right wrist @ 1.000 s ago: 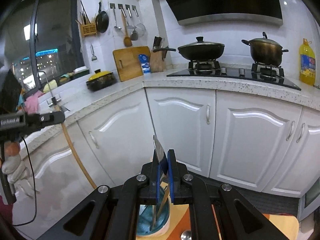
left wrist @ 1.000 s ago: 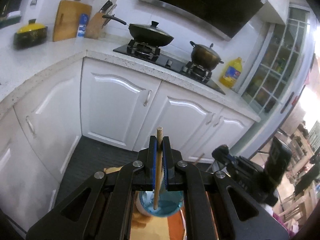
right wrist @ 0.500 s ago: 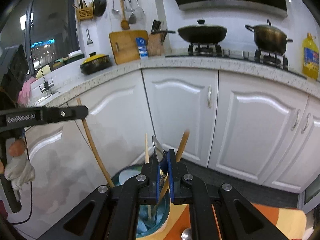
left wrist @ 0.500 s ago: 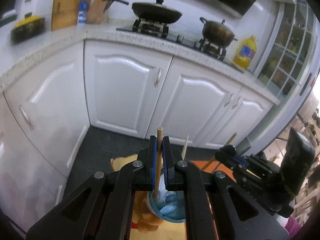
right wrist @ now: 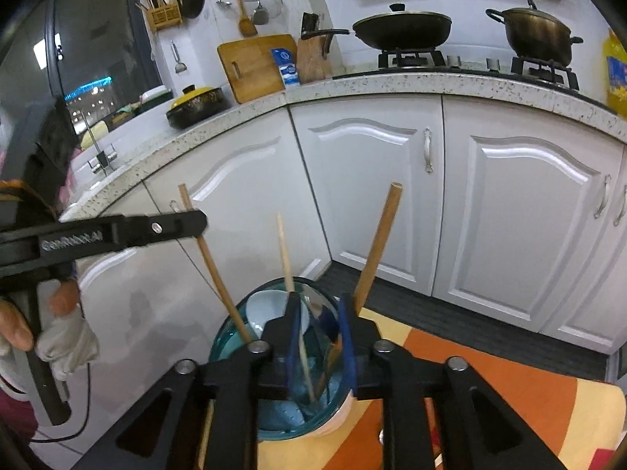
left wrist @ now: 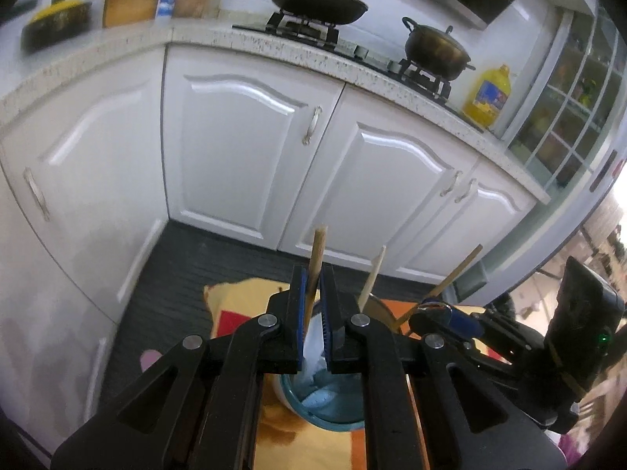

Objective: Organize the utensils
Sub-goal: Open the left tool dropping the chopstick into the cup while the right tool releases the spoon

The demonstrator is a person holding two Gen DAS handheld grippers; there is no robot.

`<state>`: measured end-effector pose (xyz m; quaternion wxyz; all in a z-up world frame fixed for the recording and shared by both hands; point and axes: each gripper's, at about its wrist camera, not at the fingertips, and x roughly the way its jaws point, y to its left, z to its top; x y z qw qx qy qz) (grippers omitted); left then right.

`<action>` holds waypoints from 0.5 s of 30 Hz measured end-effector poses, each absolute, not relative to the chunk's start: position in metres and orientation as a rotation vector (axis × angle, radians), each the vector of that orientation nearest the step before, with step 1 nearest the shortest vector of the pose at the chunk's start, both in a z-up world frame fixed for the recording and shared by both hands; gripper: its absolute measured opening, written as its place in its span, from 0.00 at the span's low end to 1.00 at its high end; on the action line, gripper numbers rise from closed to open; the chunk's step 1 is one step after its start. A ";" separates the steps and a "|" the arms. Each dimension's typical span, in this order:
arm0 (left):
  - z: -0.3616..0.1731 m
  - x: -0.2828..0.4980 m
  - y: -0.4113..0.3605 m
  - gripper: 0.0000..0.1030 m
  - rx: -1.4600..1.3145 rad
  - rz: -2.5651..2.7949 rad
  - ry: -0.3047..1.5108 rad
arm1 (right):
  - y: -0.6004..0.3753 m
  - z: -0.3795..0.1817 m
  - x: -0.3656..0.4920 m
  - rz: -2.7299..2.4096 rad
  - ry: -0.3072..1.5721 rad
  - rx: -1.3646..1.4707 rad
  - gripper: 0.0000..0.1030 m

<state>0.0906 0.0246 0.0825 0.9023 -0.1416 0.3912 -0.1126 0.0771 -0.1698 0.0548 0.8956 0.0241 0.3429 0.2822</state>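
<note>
My left gripper (left wrist: 312, 305), jaws just easing apart, loosely flanks a wooden stick (left wrist: 314, 270) standing in the blue glass holder (right wrist: 274, 356). My right gripper (right wrist: 319, 337) has just opened and holds nothing, the metal utensil (right wrist: 319, 313) dropped into the holder. Next, I'd judge, both lift clear.

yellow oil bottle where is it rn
The oil bottle stands on the counter at the far right end of the stove, just right of the brown pot; in the right wrist view only its edge shows at the right border.
</note>
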 end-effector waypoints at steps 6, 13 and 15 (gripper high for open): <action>0.081 0.085 0.029 0.31 -0.328 -0.232 0.810 | -0.174 0.060 0.071 0.580 0.703 0.057 0.26; 0.078 0.074 0.029 0.35 -0.325 -0.230 0.818 | -0.184 0.063 0.066 0.569 0.699 0.085 0.27; 0.078 0.070 0.029 0.35 -0.312 -0.215 0.815 | -0.186 0.066 0.062 0.568 0.687 0.088 0.32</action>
